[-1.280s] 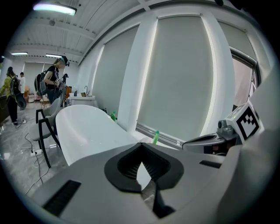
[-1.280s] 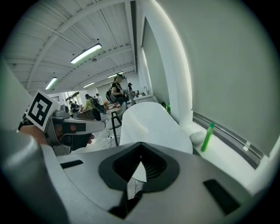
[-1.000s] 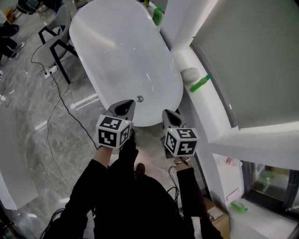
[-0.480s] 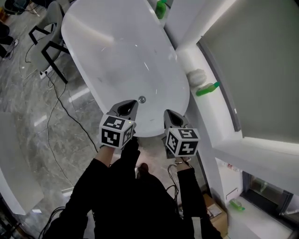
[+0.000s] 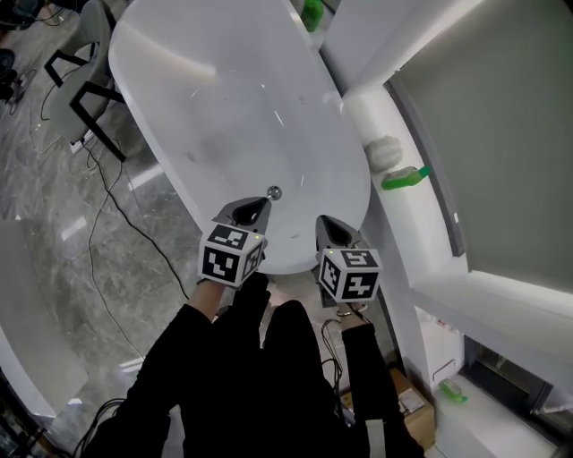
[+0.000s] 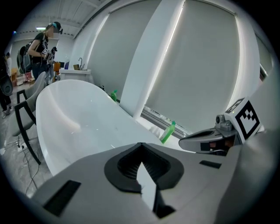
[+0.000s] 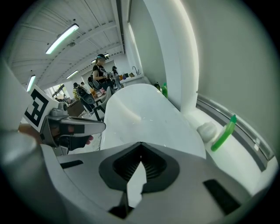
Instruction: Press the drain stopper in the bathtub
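Note:
The white oval bathtub (image 5: 224, 116) runs away from me in the head view. Its small round metal drain stopper (image 5: 274, 192) sits on the tub floor near the near end. My left gripper (image 5: 254, 209) hovers over the near rim, its tip just short of the stopper and to its left. Over the rim further right, my right gripper (image 5: 329, 229) is held at about the same height. Both are shut with nothing between the jaws. The left gripper view shows the left gripper (image 6: 141, 147) pointing along the tub (image 6: 78, 127). The right gripper (image 7: 141, 148) does the same along the tub (image 7: 144, 113). The stopper is hidden in both gripper views.
A green bottle (image 5: 405, 177) and a white round object (image 5: 385, 152) lie on the window ledge right of the tub. Another green bottle (image 5: 312, 12) stands at the far end. A black chair (image 5: 76, 89) and cables (image 5: 107, 233) are on the marble floor at left. People stand far off (image 6: 43, 43).
The head view has shifted so the tub's near end lies closer. The left gripper's tip has edged a little nearer the stopper. Both grippers stay shut.

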Motion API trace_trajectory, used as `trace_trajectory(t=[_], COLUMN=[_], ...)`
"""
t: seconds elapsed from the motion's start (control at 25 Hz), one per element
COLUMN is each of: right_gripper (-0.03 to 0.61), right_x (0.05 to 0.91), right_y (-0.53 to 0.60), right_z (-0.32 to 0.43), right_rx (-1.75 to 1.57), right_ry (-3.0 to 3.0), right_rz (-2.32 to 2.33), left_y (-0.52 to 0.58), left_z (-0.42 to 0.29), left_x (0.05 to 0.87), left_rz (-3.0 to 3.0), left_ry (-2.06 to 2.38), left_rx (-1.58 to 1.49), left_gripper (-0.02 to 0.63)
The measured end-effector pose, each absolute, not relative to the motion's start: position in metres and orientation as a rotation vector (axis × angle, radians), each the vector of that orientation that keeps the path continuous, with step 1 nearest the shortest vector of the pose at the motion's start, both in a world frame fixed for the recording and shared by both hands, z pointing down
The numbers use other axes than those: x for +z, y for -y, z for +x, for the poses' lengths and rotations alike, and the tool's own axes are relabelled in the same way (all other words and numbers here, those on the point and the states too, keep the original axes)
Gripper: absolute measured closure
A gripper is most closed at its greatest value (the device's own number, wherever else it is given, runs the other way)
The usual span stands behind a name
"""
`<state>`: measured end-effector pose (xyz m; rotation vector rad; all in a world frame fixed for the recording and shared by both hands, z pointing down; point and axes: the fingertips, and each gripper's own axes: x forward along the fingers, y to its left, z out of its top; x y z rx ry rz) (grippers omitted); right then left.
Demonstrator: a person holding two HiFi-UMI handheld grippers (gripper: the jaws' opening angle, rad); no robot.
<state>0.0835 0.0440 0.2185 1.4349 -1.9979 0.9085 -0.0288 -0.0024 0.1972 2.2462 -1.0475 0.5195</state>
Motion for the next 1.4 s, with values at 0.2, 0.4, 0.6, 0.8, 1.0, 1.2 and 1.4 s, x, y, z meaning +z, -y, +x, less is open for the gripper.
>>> trace_trajectory(t=[0.2,0.4,0.6,0.8,1.0,1.2,1.4], right_gripper=[0.577,0.577,0.577,0.577,0.577,0.577,0.577], right_x=[0.231,0.243,0.268,0.294,0.321,0.351,0.388], right_y=[-0.04,-0.037,-0.025,-0.003,0.012,0.026,0.043], right_z=[0.084,0.087,0.093,0.095,0.099,0.1,0.102], right_rx=[0.935,0.958,0.971,0.979,1.013,1.011,1.017], right_ry=[1.971,1.962,1.952,1.956,1.954,1.949,1.941], right_rz=[1.425,1.401,1.331,1.258,1.199,1.117,1.03], left_y=[0.01,0.016,0.026,0.037,0.049,0.06,0.068], left_z=[-0.029,-0.025,-0.017,-0.01,-0.004,-0.004,-0.001], left_x=[0.212,0.231,0.258,0.282,0.307,0.341,0.383], left_rz=[2.224,2.189,2.132,2.086,2.041,1.986,1.918], left_ry=[1.029,1.032,1.04,1.058,1.091,1.121,1.141], left_rx=[0.544,0.574,0.596,0.602,0.605,0.611,0.617], left_gripper=[0.609,0.609,0.609,0.609,0.609,0.609,0.609])
